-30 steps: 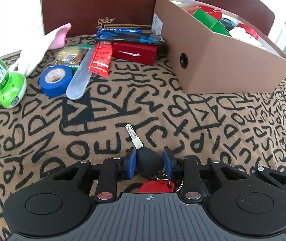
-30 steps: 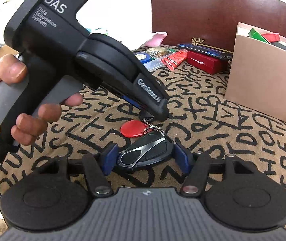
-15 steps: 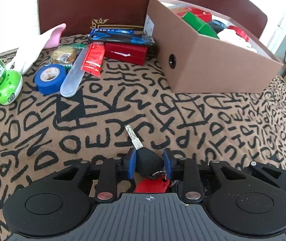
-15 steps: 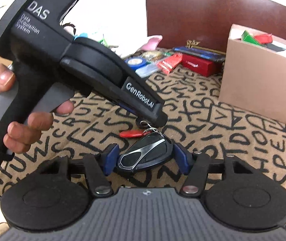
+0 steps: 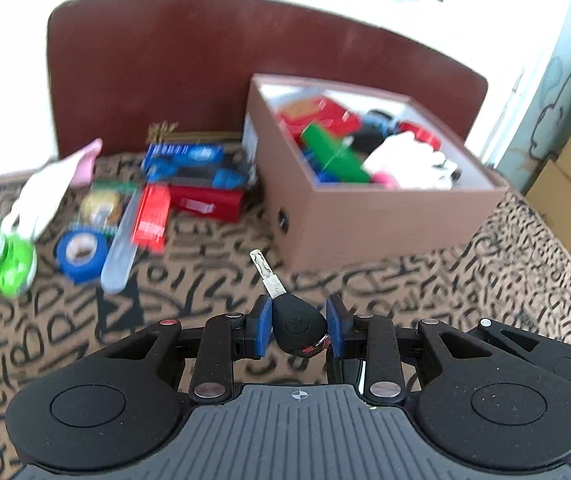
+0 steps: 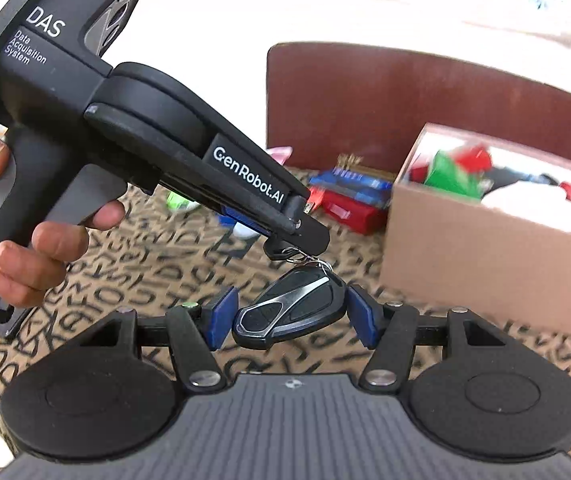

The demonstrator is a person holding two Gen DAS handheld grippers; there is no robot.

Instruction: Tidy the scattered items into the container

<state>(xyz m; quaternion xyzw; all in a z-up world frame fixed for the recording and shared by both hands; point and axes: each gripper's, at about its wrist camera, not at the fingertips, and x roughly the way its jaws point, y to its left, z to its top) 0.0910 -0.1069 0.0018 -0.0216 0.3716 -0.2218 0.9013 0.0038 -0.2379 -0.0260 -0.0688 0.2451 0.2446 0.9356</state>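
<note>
Both grips kept firm, left gripper (image 5: 298, 326) clamped on key (image 5: 296, 323), right gripper (image 6: 291, 315) clamped on fob (image 6: 290, 308), lifted level together toward box (image 5: 385, 224) at bedspread's (image 5: 85, 320) far edge.

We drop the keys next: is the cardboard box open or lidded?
Open. The cardboard box has no lid; green, red and white items show inside it.

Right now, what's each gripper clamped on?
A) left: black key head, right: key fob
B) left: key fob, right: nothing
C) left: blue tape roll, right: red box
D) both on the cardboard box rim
A: the left gripper pinches the black key head, and the right gripper holds the key fob on the same ring.
</note>
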